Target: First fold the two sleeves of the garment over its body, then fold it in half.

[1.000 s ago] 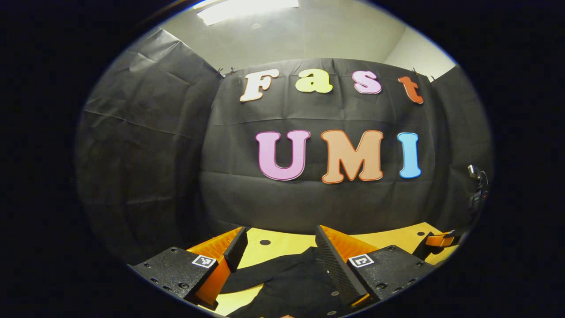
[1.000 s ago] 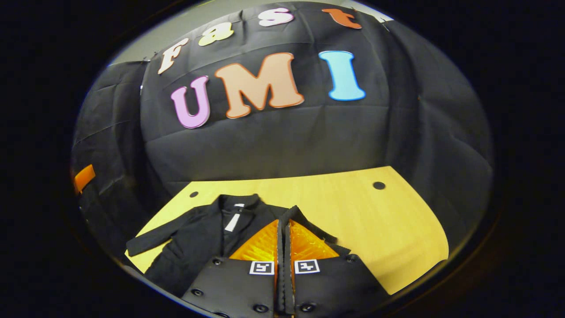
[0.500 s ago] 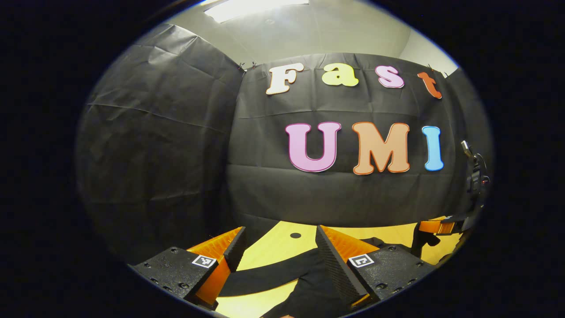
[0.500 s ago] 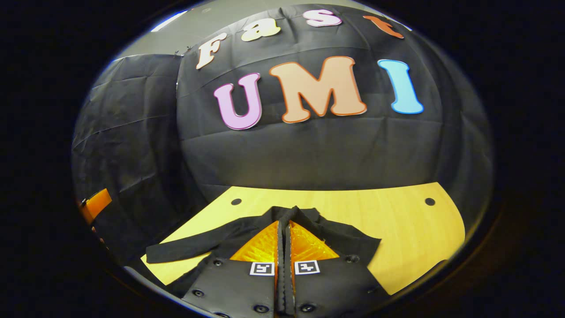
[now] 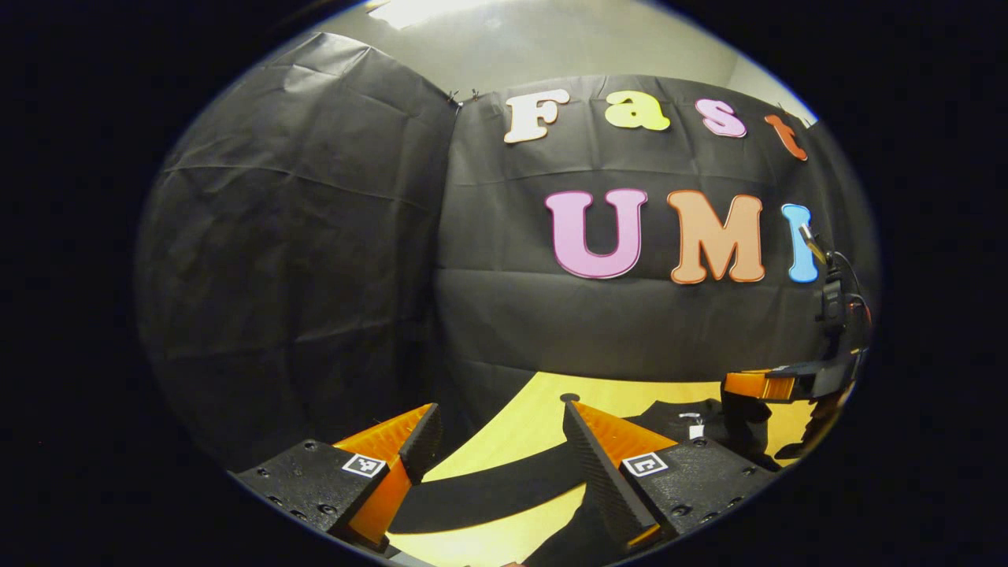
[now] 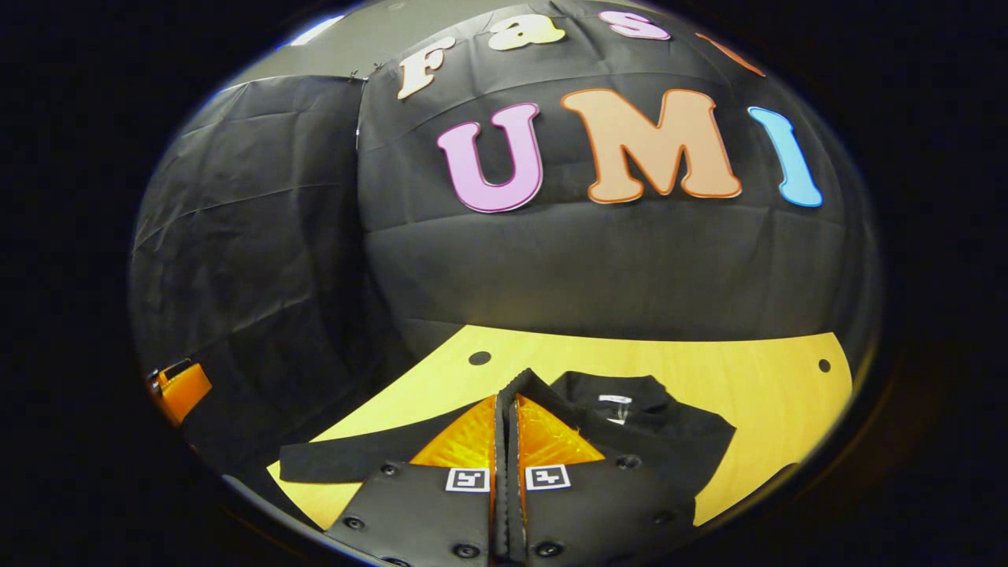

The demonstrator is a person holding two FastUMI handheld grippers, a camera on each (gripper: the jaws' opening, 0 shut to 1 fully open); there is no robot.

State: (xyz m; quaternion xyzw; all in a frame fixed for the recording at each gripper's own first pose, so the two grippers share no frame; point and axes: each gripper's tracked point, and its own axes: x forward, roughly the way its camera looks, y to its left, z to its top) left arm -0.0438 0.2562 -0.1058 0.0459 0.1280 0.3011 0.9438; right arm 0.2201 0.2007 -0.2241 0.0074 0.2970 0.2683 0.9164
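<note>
Your right gripper, clamped on the black garment's right sleeve at lower centre of its view, has carried it across the body within the last second, while your left gripper hangs open above the outstretched left sleeve, next to fold.

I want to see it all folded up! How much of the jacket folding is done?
Just begun. The right gripper is shut on one sleeve of the black cloth jacket, carrying it over the body. The other long black sleeve lies flat on the yellow wooden table beneath the open left gripper. Folding in half remains.
</note>
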